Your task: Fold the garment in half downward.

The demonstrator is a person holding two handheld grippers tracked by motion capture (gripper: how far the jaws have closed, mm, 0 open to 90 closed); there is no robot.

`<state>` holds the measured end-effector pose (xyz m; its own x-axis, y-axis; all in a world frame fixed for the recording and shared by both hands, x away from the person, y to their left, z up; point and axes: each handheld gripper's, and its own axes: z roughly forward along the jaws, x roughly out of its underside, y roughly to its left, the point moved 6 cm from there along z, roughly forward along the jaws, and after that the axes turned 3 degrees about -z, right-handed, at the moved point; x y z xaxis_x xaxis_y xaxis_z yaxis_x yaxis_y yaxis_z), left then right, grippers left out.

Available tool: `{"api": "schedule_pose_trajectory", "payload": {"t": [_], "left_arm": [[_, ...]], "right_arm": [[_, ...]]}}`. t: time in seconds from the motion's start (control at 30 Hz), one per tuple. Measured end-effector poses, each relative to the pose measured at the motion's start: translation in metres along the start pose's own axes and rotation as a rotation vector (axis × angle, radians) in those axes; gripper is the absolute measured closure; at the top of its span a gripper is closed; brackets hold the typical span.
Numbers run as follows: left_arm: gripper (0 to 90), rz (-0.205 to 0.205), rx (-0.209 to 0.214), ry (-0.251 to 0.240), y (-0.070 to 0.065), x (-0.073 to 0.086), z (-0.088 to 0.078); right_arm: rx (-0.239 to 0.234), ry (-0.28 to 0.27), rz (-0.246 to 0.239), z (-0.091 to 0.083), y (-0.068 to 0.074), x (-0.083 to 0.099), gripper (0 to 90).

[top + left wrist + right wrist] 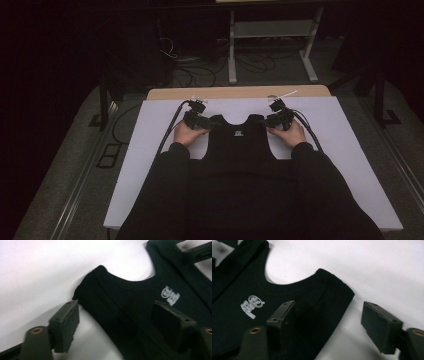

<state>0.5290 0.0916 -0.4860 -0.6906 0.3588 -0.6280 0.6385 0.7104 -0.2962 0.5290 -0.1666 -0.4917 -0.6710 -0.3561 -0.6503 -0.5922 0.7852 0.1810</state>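
A black sleeveless fabric vest top [240, 145] with a small white printed logo [239, 133] below its neckline lies flat on the white rectangular worktop [345, 150], its shoulder straps pointing toward the far edge and its lower part running back toward the near edge, where the person's dark sleeves cover it. In the high view the left tongs [196, 120] sit at the garment's left shoulder strap and the right tongs [280, 119] at the right strap, each held in a hand resting on the worktop, with a black cable trailing from each toward the near side. The left gripper view shows the left tongs [117, 320] spread apart, one jaw over bare worktop just beside the strap's outer corner and the other over the black fabric near the logo [171, 295]. The right gripper view shows the right tongs [329, 325] likewise spread apart, one jaw above the fabric beside the logo [252, 306], the other above bare white worktop [387, 270] past the strap's end. Neither pair grips the cloth.
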Motion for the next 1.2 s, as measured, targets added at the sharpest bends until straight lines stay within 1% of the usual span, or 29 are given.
{"api": "schedule_pose_trajectory", "payload": {"t": [0.03, 0.1, 0.13, 0.17, 0.23, 0.27, 0.3, 0.33, 0.37, 0.4, 0.5, 0.53, 0.6, 0.63, 0.67, 0.7, 0.73, 0.77, 0.8, 0.83, 0.87, 0.97, 1.03, 1.07, 1.17, 1.2], "left_arm": [[25.2, 0.003, -0.004, 0.002, 0.0, 0.0, 0.0], [30.1, 0.003, -0.03, 0.002, 0.0, 0.0, 0.001], [32.6, 0.012, -0.049, 0.009, 0.001, 0.0, 0.001], [35.9, 0.011, -0.067, 0.007, 0.001, -0.001, 0.001], [42.7, 0.003, -0.085, -0.002, 0.002, -0.002, 0.002], [48.6, -0.001, -0.094, -0.004, 0.002, -0.002, 0.002], [48.6, -0.004, -0.095, -0.005, 0.003, -0.002, 0.003], [50.7, -0.01, -0.095, -0.01, 0.003, -0.003, 0.003], [56.0, -0.016, -0.1, -0.014, 0.003, -0.003, 0.003], [56.0, -0.017, -0.103, -0.013, 0.004, -0.003, 0.003], [60.8, -0.015, -0.113, -0.01, 0.004, -0.003, 0.003], [63.6, -0.018, -0.114, -0.01, 0.004, -0.003, 0.003], [68.5, -0.027, -0.107, -0.019, 0.002, -0.003, 0.005], [68.6, -0.027, -0.107, -0.019, 0.002, -0.003, 0.005], [68.6, -0.046, -0.095, -0.032, 0.0, -0.003, 0.006], [71.4, -0.058, -0.085, -0.035, -0.001, -0.003, 0.007], [73.4, -0.067, -0.087, -0.043, -0.002, -0.003, 0.009], [75.5, -0.057, -0.1, -0.045, -0.003, -0.003, 0.009], [77.7, -0.062, -0.104, -0.051, -0.004, -0.003, 0.01], [79.6, -0.058, -0.11, -0.045, -0.003, -0.003, 0.01], [83.3, -0.066, -0.111, -0.053, -0.004, -0.003, 0.01], [85.4, -0.07, -0.11, -0.063, -0.004, -0.004, 0.008], [86.1, -0.071, -0.106, -0.059, -0.004, -0.003, 0.008], [86.3, -0.073, -0.105, -0.058, -0.004, -0.003, 0.008], [86.5, -0.075, -0.107, -0.057, -0.005, -0.003, 0.006], [86.5, -0.068, -0.11, -0.057, -0.006, -0.003, 0.004]], "right_arm": [[0.001, 0.0, 0.002, 0.0, 0.001, 0.0, 31.0], [0.011, 0.002, -0.007, 0.001, 0.001, -0.001, 34.2], [0.013, 0.0, -0.002, 0.001, 0.002, -0.001, 35.0], [0.015, -0.002, 0.002, 0.001, 0.002, -0.001, 37.1], [0.015, -0.005, 0.004, 0.002, 0.003, -0.001, 40.3], [0.014, -0.009, 0.008, 0.003, 0.004, -0.002, 43.2], [0.014, -0.009, 0.008, 0.003, 0.004, -0.002, 43.2], [0.017, -0.011, 0.011, 0.003, 0.004, -0.002, 45.0], [0.019, -0.013, 0.011, 0.003, 0.004, -0.003, 47.9], [0.025, -0.013, 0.012, 0.003, 0.004, -0.003, 50.2], [0.03, -0.009, 0.009, 0.004, 0.004, -0.003, 56.7], [0.036, -0.01, 0.001, 0.004, 0.004, -0.003, 59.5], [0.04, -0.008, -0.002, 0.005, 0.005, -0.003, 66.7], [0.04, -0.008, -0.002, 0.005, 0.005, -0.003, 66.7], [0.044, -0.01, -0.004, 0.005, 0.005, -0.003, 69.1], [0.05, -0.011, -0.007, 0.005, 0.006, -0.003, 71.1], [0.043, -0.011, -0.011, 0.006, 0.007, -0.003, 73.7], [0.039, -0.008, -0.01, 0.006, 0.009, -0.003, 75.0], [0.045, -0.008, -0.02, 0.006, 0.01, -0.003, 77.8], [0.048, -0.009, -0.024, 0.005, 0.01, -0.003, 80.2], [0.058, -0.01, -0.038, 0.004, 0.01, -0.004, 84.3], [0.056, -0.014, -0.035, 0.002, 0.01, -0.005, 85.5], [0.06, -0.012, -0.043, 0.001, 0.011, -0.005, 85.9], [0.064, -0.005, -0.059, 0.001, 0.012, -0.004, 86.0], [0.066, -0.005, -0.067, -0.001, 0.014, -0.004, 86.0], [0.066, -0.006, -0.073, -0.002, 0.015, -0.004, 86.0]]}}
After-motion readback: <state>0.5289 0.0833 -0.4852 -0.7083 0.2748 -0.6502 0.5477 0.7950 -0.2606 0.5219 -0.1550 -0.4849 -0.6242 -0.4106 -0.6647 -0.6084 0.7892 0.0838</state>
